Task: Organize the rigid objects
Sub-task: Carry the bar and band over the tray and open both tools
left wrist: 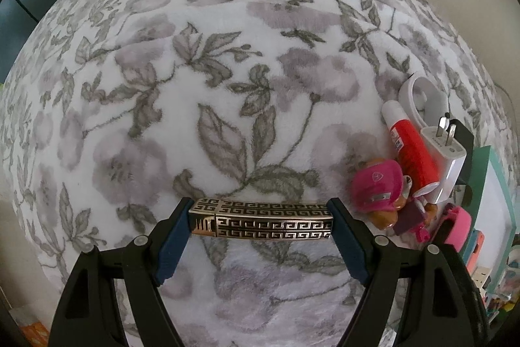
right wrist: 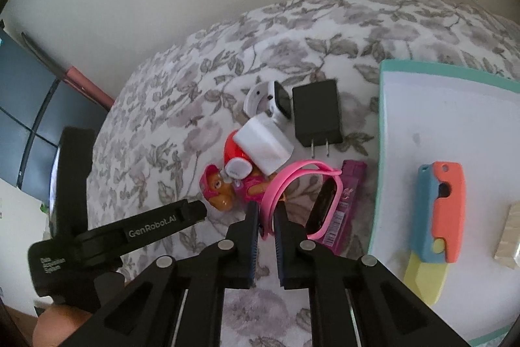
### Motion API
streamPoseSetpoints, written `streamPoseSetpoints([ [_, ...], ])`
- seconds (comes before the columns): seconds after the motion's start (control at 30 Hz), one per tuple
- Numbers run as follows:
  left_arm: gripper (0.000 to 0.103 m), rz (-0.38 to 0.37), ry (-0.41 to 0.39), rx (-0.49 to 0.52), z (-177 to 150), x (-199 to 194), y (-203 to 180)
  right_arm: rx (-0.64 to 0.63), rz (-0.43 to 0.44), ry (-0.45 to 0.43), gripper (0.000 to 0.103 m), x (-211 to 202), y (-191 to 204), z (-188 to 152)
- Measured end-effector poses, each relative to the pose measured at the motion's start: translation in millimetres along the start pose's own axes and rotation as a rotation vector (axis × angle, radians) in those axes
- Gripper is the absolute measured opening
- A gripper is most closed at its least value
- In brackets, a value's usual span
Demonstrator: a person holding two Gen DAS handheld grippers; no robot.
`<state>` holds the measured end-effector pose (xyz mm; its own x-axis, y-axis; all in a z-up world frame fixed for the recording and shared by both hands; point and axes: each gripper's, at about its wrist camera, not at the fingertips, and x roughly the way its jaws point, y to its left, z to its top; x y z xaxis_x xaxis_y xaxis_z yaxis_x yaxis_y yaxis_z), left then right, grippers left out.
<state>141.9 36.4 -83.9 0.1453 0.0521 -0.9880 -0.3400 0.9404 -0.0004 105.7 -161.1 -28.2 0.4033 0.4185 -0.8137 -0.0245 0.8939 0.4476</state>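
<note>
Left gripper: jaws wide, clamped end to end on a patterned metal lighter held crosswise above the floral blanket; its underside is hidden. Right gripper: jaws nearly closed around the pink watch band; actual contact hard to judge. Beyond: toy pup, partly under a red tube and white charger; black charger; tray cut off at right, holding a blue-orange toy knife.

I see soft, even daylight with faint shadows, heavy fisheye bending and black vignetting at the corners, and slight blur on my right view.
</note>
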Motion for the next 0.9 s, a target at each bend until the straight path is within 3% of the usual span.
streamPoseSetpoints([
  [0.17, 0.082, -0.010, -0.047, -0.010, 1.1, -18.2, -1.9, 0.016, 0.026, -0.044, 0.010, -16.4, -1.2, 4.9],
  [0.37, 0.082, -0.049, -0.170, -0.013, 2.0, -64.3, -5.6, 0.022, 0.045, -0.163, 0.010, -59.6, -0.7, 15.0],
  [0.63, 0.082, -0.119, -0.349, 0.105, -9.6, -134.2, -50.0, 0.088, 0.029, -0.306, 0.010, -114.5, -25.2, 26.2],
  [0.73, 0.082, -0.130, -0.371, 0.168, -20.5, -145.4, -72.2, 0.104, -0.037, -0.349, 0.010, -131.5, -40.5, 29.3],
  [0.9, 0.082, -0.178, -0.359, 0.269, -31.4, -155.7, -116.7, 0.109, -0.218, -0.398, 0.010, -150.9, -72.4, 32.0],
])
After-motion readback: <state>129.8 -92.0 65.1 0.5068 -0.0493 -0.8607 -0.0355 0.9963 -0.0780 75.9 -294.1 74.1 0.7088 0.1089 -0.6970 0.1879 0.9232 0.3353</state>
